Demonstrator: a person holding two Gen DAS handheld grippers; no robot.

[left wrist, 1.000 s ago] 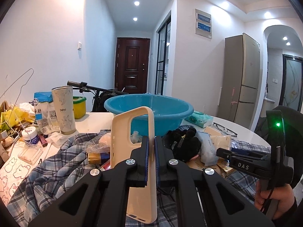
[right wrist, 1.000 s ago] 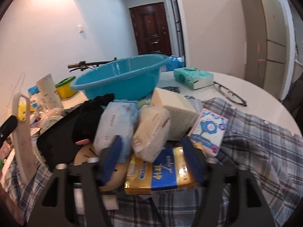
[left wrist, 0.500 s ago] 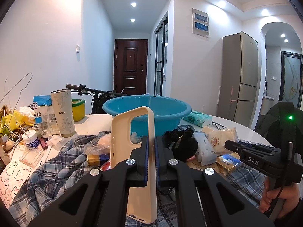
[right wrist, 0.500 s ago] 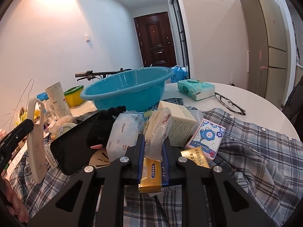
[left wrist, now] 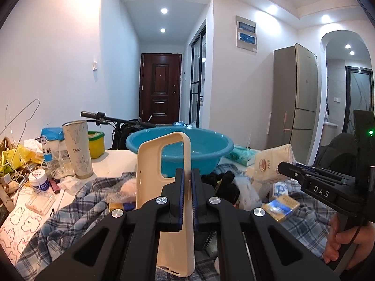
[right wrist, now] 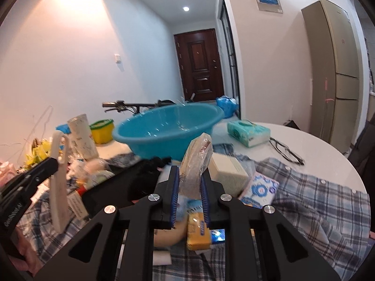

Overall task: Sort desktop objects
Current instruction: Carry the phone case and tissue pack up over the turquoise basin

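Note:
My left gripper (left wrist: 187, 178) is shut on the side edge of a cream phone case (left wrist: 150, 171), held upright above the plaid cloth. The case (right wrist: 58, 178) and that gripper also show at the left of the right wrist view. My right gripper (right wrist: 189, 182) is shut on a clear-wrapped pale packet (right wrist: 195, 161), lifted off the pile; the same packet (left wrist: 271, 164) shows in the left wrist view, pinched by the right gripper (left wrist: 283, 167). Behind both stands a blue plastic basin (left wrist: 180, 147), (right wrist: 168, 128).
A plaid shirt (right wrist: 316, 201) covers the white round table (right wrist: 304, 140). On it lie a yellow-blue pack (right wrist: 198, 231), a blue-print tissue pack (right wrist: 260, 189), a beige box (right wrist: 228, 171) and a black cloth (left wrist: 222, 182). A tumbler (left wrist: 78, 149), jars and a green tissue pack (right wrist: 248, 132) stand around.
My right gripper closed on the wrapped packet and has lifted it up off the pile. The left gripper with the phone case has stayed where it was.

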